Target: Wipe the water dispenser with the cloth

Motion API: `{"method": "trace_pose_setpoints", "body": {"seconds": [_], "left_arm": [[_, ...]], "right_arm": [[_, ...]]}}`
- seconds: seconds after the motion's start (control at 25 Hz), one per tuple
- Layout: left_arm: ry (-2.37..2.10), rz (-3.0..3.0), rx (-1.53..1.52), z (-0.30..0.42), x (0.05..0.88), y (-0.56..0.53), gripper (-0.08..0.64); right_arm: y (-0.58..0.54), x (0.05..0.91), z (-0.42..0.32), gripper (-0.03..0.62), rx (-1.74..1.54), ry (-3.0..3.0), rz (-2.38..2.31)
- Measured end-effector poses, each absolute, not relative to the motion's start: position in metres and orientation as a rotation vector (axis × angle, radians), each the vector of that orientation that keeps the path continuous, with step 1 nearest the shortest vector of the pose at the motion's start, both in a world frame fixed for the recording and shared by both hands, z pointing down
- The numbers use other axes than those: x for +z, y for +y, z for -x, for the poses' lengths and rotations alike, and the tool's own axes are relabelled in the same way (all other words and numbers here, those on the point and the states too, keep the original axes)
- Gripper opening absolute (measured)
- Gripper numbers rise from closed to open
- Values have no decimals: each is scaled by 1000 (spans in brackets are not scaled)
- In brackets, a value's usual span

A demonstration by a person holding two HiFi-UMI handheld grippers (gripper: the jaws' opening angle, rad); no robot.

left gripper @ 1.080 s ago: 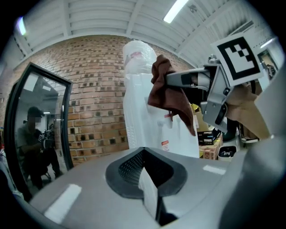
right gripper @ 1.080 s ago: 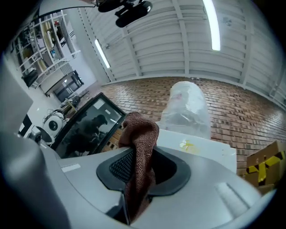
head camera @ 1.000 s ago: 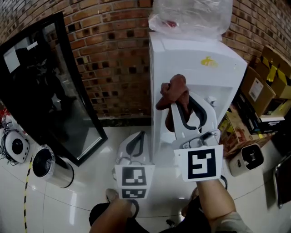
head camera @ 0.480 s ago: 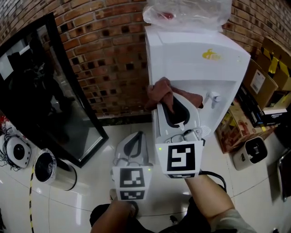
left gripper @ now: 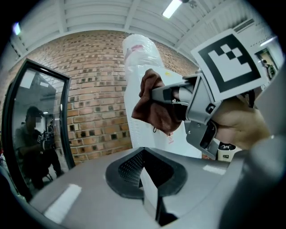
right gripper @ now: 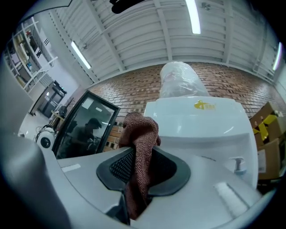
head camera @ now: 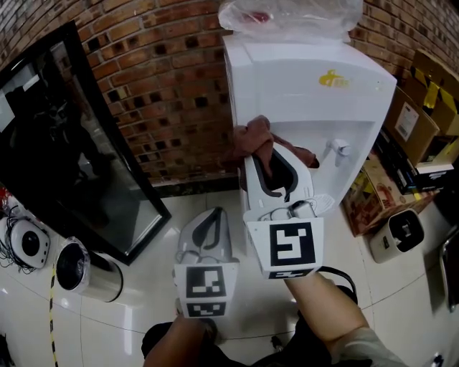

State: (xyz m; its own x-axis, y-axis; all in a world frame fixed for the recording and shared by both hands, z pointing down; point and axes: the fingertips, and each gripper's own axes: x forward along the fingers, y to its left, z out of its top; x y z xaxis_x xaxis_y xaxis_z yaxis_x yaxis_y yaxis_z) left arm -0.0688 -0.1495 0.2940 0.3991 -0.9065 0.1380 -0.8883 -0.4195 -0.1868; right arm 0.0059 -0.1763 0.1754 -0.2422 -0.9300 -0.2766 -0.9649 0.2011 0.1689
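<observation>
The white water dispenser (head camera: 308, 86) stands against the brick wall, with a plastic-wrapped bottle (head camera: 290, 16) on top and a tap (head camera: 337, 150) in its front recess. My right gripper (head camera: 259, 147) is shut on a brown cloth (head camera: 249, 137), which bunches above the jaws at the dispenser's front left corner. In the right gripper view the cloth (right gripper: 140, 143) hangs down between the pads, in front of the dispenser (right gripper: 201, 120). Lower and to the left, my left gripper (head camera: 214, 215) is shut and holds nothing. In its own view the cloth (left gripper: 154, 105) shows beside the dispenser's side wall (left gripper: 136, 134).
A black glass-door cabinet (head camera: 79, 143) leans at the left, with a steel bin (head camera: 86, 269) and a round white device (head camera: 29, 244) on the tiled floor below it. Cardboard boxes (head camera: 416, 136) and a small white appliance (head camera: 398, 233) crowd the right side.
My right gripper has carried the cloth left and down, from the dispenser's front recess to its left front corner, rolling as it went. The left gripper has stayed put.
</observation>
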Motion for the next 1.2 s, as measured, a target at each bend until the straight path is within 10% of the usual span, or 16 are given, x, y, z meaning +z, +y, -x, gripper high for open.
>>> {"method": "trace_pose_setpoints", "body": {"seconds": [1.2], "left_arm": [[1527,2623,-325,11,298,-147,0]], "right_arm": [[-207,298,-86,101,277,2468,2113]]}}
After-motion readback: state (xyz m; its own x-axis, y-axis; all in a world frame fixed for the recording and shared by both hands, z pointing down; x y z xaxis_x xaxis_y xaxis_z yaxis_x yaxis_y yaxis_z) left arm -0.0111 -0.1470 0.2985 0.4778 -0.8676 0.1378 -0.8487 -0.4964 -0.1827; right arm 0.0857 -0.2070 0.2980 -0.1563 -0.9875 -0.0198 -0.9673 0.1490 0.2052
